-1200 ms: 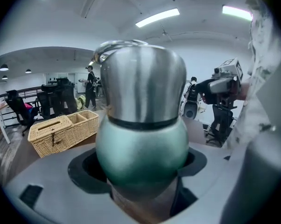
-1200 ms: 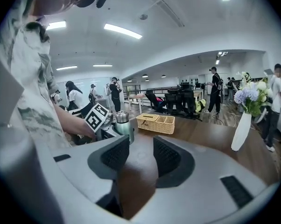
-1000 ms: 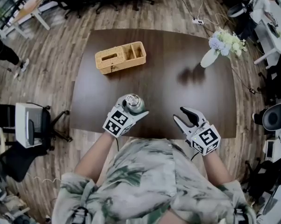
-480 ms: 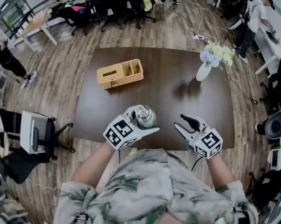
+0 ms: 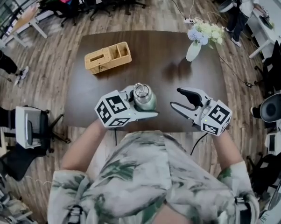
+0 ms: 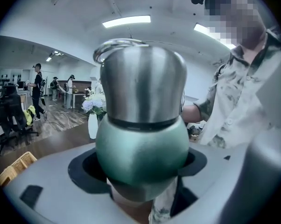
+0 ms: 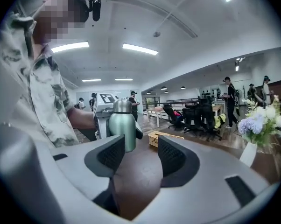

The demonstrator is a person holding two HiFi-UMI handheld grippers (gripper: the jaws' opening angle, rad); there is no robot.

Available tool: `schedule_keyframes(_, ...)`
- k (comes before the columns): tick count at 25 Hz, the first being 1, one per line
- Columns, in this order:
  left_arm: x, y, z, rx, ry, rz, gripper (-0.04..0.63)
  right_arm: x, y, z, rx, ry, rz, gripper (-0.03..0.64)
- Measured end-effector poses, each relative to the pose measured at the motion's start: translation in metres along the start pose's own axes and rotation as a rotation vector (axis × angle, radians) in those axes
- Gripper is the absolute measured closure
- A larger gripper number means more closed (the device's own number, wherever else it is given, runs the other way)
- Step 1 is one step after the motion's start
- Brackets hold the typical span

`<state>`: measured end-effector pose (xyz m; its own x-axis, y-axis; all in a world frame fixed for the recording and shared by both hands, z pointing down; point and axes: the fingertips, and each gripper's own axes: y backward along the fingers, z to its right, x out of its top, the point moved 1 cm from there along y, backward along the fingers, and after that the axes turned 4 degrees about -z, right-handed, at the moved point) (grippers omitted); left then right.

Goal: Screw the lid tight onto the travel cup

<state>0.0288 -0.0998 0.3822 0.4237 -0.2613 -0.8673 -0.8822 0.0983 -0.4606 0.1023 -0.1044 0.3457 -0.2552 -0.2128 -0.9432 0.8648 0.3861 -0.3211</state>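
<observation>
Plainly, the head view shows the travel cup (image 5: 143,98) as a matte green body under a brushed steel lid (image 5: 140,89). It stands upright between the jaws of the left gripper (image 5: 146,104), which are closed on its sides. The right gripper (image 5: 175,99) is beside it, well apart from the cup. Its white jaws are spread and its black-lined tips point toward the cup. Beyond both grippers on the dark brown table (image 5: 154,55) are a wicker basket (image 5: 108,57) and a vase of flowers (image 5: 199,36).

From the left gripper view, the cup (image 6: 143,148) fills the space between the jaws. Its rounded green shoulder is pressed against the black pads (image 6: 82,171) on either side. A thin dark band separates the body from the domed, smooth steel lid (image 6: 143,85), which carries a wire loop on top.

From the right gripper view, the right gripper (image 7: 136,155) has just been opening its jaws. Its ribbed black pads (image 7: 113,154) stand wide with only table surface showing between them. The cup (image 7: 122,129) appears beyond the tips, slim and cylindrical. Its base is hidden behind one pad.
</observation>
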Motion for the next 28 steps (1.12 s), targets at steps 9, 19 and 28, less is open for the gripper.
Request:
schedule_keyframes(9,0.005,-0.025,0.025,-0.141,-0.1,-0.069,0.203,0.04,0.001,-0.026,0.234,0.019,0.044,0.371)
schedule_keyframes(19,-0.004,-0.033,0.036,-0.223,-0.162,-0.121,0.204,0.053,-0.018,-0.047,0.384,0.05,0.026,0.354)
schedule_keyframes(28,-0.011,-0.036,0.046,-0.298,-0.21,-0.157,0.202,0.048,-0.03,-0.06,0.474,0.078,-0.02,0.367)
